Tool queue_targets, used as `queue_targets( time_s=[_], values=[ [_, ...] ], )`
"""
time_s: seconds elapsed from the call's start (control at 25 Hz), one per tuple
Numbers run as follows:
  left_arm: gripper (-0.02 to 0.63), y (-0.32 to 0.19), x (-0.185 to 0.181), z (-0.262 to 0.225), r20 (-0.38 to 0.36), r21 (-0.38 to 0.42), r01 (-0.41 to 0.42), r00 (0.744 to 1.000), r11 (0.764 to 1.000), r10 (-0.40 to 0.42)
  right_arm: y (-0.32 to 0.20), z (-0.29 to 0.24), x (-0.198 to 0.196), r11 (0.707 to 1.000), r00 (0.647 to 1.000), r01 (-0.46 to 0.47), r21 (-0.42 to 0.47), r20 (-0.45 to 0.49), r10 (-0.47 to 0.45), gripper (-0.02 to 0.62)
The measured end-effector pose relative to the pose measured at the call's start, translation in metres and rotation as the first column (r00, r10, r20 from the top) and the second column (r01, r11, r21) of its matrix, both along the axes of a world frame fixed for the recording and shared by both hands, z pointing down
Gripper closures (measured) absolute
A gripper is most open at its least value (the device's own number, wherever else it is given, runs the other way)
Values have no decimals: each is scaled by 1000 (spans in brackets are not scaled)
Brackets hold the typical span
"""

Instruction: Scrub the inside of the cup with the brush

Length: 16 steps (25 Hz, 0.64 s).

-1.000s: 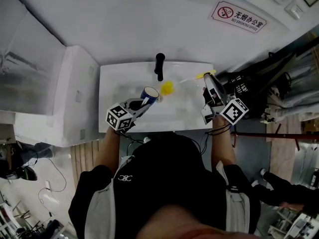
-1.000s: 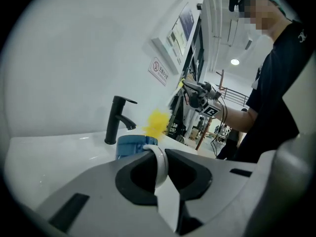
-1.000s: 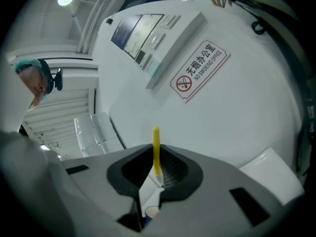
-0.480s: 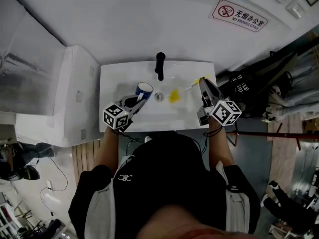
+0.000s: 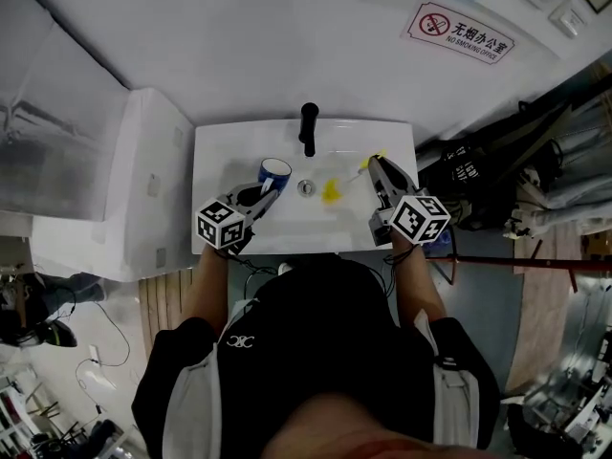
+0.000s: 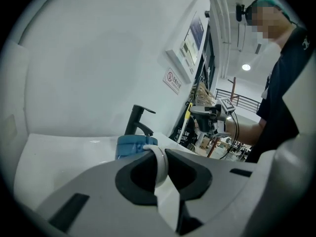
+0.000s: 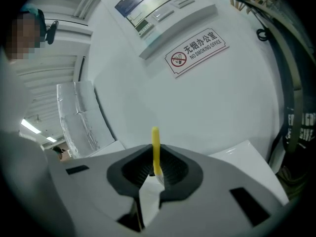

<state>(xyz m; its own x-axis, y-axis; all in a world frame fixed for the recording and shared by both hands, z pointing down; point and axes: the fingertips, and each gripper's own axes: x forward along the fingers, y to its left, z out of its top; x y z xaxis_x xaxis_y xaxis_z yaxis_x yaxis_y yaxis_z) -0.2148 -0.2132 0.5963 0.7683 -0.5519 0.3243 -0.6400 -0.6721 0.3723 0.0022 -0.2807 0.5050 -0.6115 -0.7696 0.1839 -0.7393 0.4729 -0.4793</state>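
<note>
A blue cup (image 5: 274,172) with a white handle (image 6: 159,163) hangs over the left part of the white sink (image 5: 215,151), tilted. My left gripper (image 5: 269,192) is shut on that handle; in the left gripper view the cup (image 6: 130,146) sits just past the jaws. A brush with a yellow head (image 5: 331,191) hovers right of the drain (image 5: 306,186), apart from the cup. My right gripper (image 5: 371,166) is shut on its thin handle, whose yellow end (image 7: 156,149) sticks up between the jaws.
A black faucet (image 5: 307,127) stands at the back middle of the sink, also seen as the faucet (image 6: 137,120) behind the cup. A no-smoking sign (image 5: 457,32) hangs on the white wall. A white appliance (image 5: 134,185) borders the sink's left side; dark clutter lies right.
The brush head has pulled away from the cup's mouth and moved right and nearer, over the basin. The right gripper has shifted left and nearer. The cup has moved slightly left.
</note>
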Motion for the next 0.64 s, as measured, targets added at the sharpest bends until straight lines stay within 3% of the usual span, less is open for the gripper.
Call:
queue_targets(
  time_s=[0.64],
  values=[
    [552, 7, 10, 6, 24, -8, -21, 999, 1000, 21, 5, 1, 2, 1000, 1000, 14, -8, -1, -14, 548]
  ],
)
